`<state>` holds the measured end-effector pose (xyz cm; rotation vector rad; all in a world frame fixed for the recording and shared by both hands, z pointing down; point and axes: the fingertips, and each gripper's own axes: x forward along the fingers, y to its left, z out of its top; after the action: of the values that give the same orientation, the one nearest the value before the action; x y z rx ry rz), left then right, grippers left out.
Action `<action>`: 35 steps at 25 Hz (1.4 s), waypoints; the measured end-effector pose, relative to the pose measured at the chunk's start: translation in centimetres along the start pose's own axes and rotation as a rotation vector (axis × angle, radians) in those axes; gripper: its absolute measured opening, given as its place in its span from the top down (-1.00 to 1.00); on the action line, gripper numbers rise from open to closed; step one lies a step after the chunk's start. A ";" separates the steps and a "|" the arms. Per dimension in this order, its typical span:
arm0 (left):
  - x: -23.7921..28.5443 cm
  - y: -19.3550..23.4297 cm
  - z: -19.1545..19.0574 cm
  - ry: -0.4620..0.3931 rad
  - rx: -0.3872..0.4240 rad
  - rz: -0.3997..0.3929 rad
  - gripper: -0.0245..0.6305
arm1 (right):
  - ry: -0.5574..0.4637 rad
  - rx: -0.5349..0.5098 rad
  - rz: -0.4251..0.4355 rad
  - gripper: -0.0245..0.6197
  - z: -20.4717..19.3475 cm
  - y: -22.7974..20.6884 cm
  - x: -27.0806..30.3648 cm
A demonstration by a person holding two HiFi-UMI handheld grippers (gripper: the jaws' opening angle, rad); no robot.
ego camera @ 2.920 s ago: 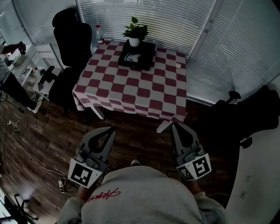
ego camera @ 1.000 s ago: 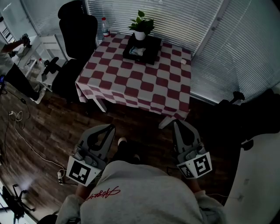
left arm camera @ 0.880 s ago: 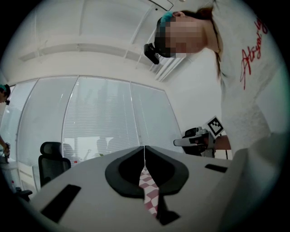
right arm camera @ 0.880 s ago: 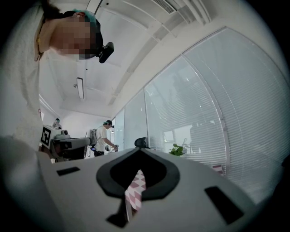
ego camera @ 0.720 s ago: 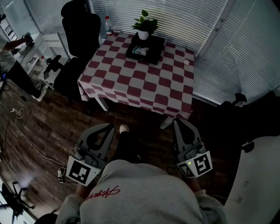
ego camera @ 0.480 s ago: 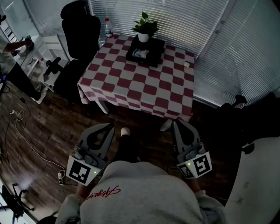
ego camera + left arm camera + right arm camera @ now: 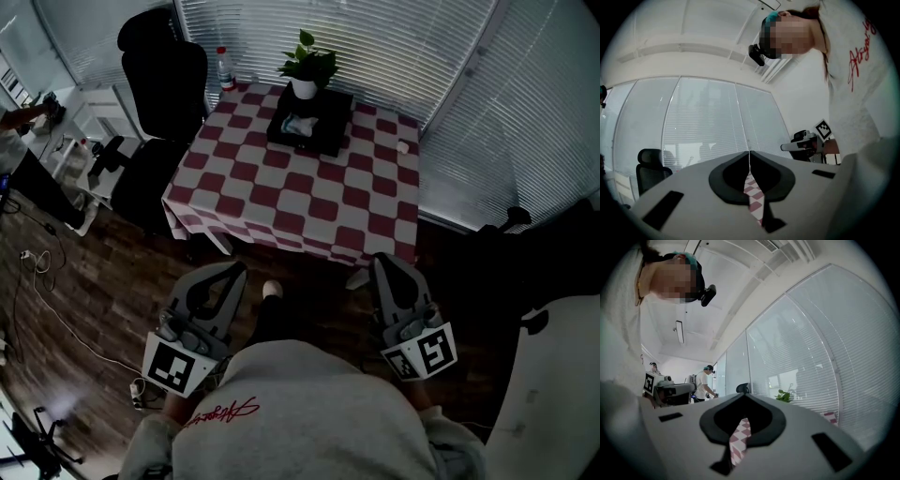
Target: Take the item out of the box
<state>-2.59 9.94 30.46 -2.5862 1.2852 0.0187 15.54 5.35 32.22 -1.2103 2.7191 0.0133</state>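
Observation:
A black box (image 7: 310, 124) stands at the far end of the checkered table (image 7: 281, 202), with a pale item (image 7: 302, 123) lying in it. Both grippers are held low in front of the person's body, short of the table's near edge and far from the box. My left gripper (image 7: 236, 270) points toward the table with its jaws closed tip to tip and nothing between them; the left gripper view shows the same (image 7: 749, 154). My right gripper (image 7: 379, 259) is likewise shut and empty, as the right gripper view confirms (image 7: 744, 396).
A potted plant (image 7: 307, 67) stands right behind the box, a bottle (image 7: 223, 70) at the far left corner, a small white object (image 7: 403, 146) near the right edge. A black office chair (image 7: 161, 89) is left of the table. Window blinds (image 7: 487, 103) run behind and to the right.
The person has stepped forward, so the table's near edge lies closer to both grippers. A foot now shows between them. Both grippers stay shut and keep their place before the body.

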 end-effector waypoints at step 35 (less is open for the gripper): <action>14.2 14.7 -4.6 -0.001 -0.023 -0.101 0.87 | 0.009 -0.003 -0.100 0.90 -1.6 -10.1 16.1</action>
<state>-5.94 -10.77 29.95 -2.6673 1.1592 0.0161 12.23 -13.40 31.88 -1.3483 2.6633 0.0003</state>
